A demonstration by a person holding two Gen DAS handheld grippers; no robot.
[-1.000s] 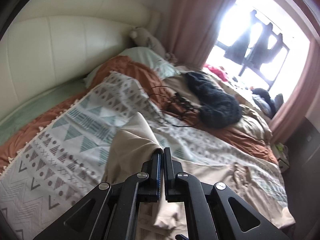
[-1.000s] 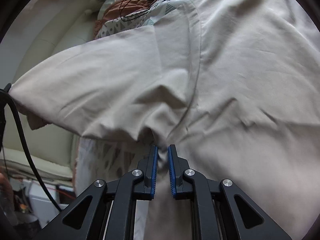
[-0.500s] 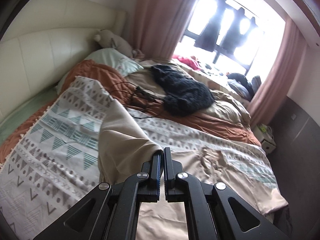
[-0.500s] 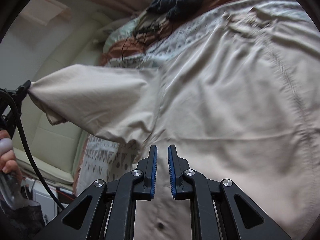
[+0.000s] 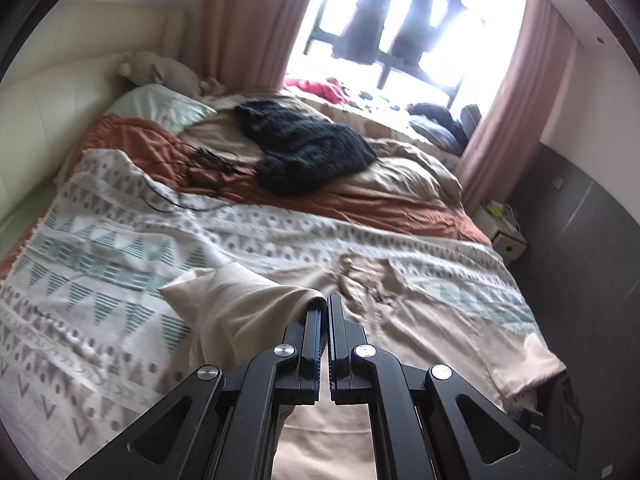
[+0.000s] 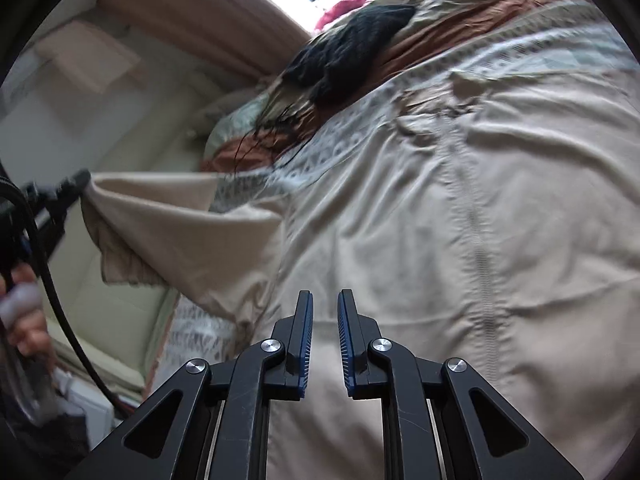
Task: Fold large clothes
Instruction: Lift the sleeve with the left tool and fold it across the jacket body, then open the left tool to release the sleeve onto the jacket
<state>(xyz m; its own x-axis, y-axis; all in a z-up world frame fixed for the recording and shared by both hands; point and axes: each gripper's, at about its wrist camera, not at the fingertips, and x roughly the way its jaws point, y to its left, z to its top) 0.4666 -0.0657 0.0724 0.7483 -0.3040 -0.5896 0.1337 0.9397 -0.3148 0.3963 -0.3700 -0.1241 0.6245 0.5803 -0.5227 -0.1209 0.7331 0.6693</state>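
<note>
Beige fabric of the large zip-front garment (image 6: 460, 208) lies spread over the white patterned bedspread with grey and teal triangles (image 5: 120, 216), zip running down its middle, and one sleeve (image 5: 240, 300) is lifted off it. A second ago the right gripper (image 6: 323, 312) was pinched on a bunch of cloth near the armpit; now its blue-padded jaws stand a narrow gap apart with nothing between them, hanging above the garment's body near the zip, so that hold has been let go. The left gripper (image 5: 324, 316) has its jaws pressed together on the sleeve end, and over the last second it has carried that sleeve across: before, the cloth rose steeply in front of it, while now the sleeve drapes lower and points toward the garment's chest. In the right wrist view the sleeve stretches out to the left gripper at the frame's left edge, with a person's hand (image 6: 24, 312) below it. By my reading the sleeve fold is under way, and laying it flat across the body is what remains.
</note>
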